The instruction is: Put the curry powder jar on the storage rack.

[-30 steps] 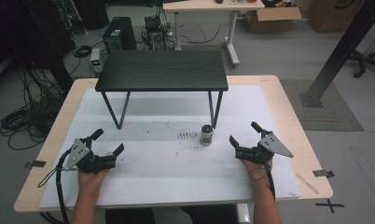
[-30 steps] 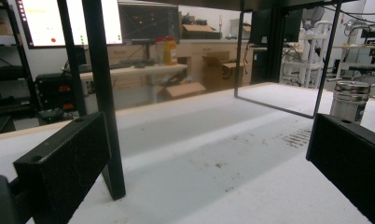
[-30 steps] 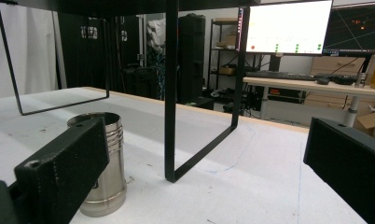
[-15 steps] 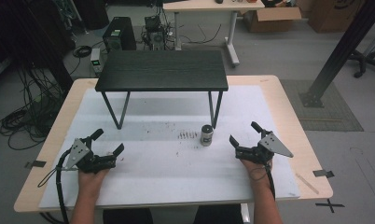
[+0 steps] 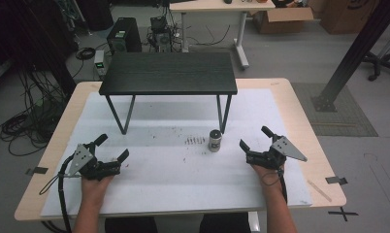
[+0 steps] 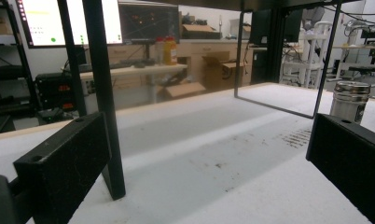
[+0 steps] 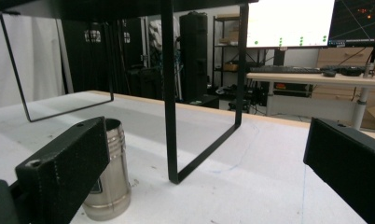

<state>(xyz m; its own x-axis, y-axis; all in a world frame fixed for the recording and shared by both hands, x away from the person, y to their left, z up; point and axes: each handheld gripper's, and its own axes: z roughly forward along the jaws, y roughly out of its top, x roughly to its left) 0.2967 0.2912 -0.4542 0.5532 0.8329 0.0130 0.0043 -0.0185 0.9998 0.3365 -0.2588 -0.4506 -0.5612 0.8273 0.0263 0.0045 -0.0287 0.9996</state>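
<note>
A small silver metal canister stands upright on the white mat, just in front of the black shelf's right legs. It appears as the canister at far right in the left gripper view and as the canister behind the left jaw in the right gripper view. My left gripper rests open near the mat's front left, nothing between its jaws. My right gripper rests open at the front right, a short way right of the canister, also holding nothing.
A low black shelf on thin metal legs stands at the back of the mat. Dark specks lie left of the canister. Tape marks sit near the table's side edges. Desks, cables and boxes lie beyond the table.
</note>
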